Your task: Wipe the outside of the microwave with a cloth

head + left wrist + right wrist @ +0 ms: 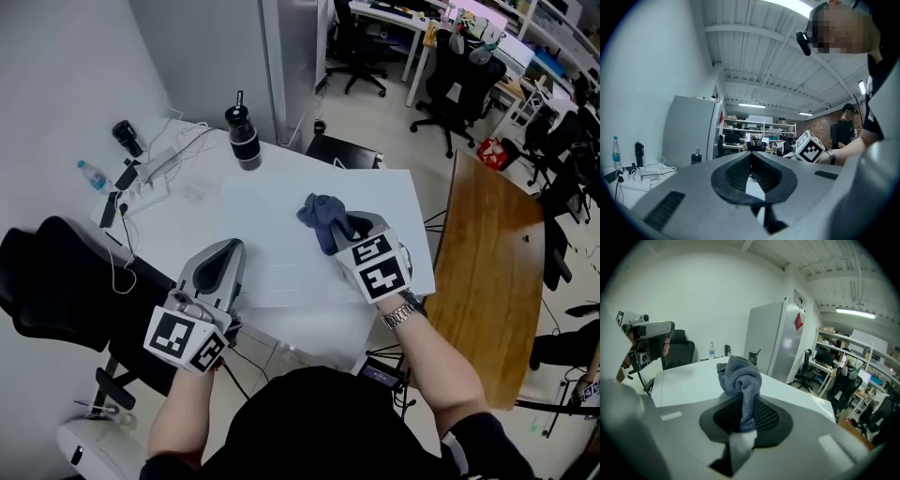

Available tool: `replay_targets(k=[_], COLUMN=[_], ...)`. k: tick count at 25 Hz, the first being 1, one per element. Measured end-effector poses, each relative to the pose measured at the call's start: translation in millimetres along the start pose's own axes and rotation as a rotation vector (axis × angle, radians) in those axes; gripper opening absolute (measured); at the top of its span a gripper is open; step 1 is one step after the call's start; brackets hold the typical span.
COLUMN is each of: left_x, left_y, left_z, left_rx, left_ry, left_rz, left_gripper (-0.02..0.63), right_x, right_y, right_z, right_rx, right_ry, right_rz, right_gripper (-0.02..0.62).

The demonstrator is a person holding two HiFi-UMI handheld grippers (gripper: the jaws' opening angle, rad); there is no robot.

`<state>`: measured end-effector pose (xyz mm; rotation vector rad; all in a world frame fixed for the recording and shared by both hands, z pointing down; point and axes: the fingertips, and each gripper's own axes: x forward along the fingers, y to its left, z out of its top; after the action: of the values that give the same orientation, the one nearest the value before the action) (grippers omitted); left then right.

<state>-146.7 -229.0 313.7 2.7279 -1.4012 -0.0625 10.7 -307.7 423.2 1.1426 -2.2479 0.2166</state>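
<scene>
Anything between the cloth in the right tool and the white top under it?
Nothing visible. The cloth is clamped in the right tool over the white top. The left tool, shut and empty, sits at the near left edge, clear of it. The black bottle stands beyond the far edge.

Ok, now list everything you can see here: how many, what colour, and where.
cloth: one, blue-grey, bunched above the middle of the white top
white box, seemingly the microwave: one, white, centre
flask: one, black, on the table behind the box
water bottle: one, clear with a blue cap, far left
power strip: one, white, with cables, left of the box
near chair: one, black, left
far chairs: several, black, at the desks behind
wooden table: one, brown, right
watch: one, silver, on the right wrist
left gripper: grey, shut, empty, at the box's near left
right gripper: grey, shut on the cloth
</scene>
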Motion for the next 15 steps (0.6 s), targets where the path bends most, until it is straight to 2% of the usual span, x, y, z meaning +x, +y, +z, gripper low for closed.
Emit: replay_targets(k=[15], left_x=[31.4], left_y=[-72.4], left_z=[-3.1], left_rx=[0.022], left_ry=[0.02], left_rz=[-0.012], left_gripper=[0.005], right_x=[-46.5], right_y=[-60.6], right_z=[-39.4], right_rx=[0.029], right_ry=[-0.015], right_rz=[-0.027], right_gripper=[0.058])
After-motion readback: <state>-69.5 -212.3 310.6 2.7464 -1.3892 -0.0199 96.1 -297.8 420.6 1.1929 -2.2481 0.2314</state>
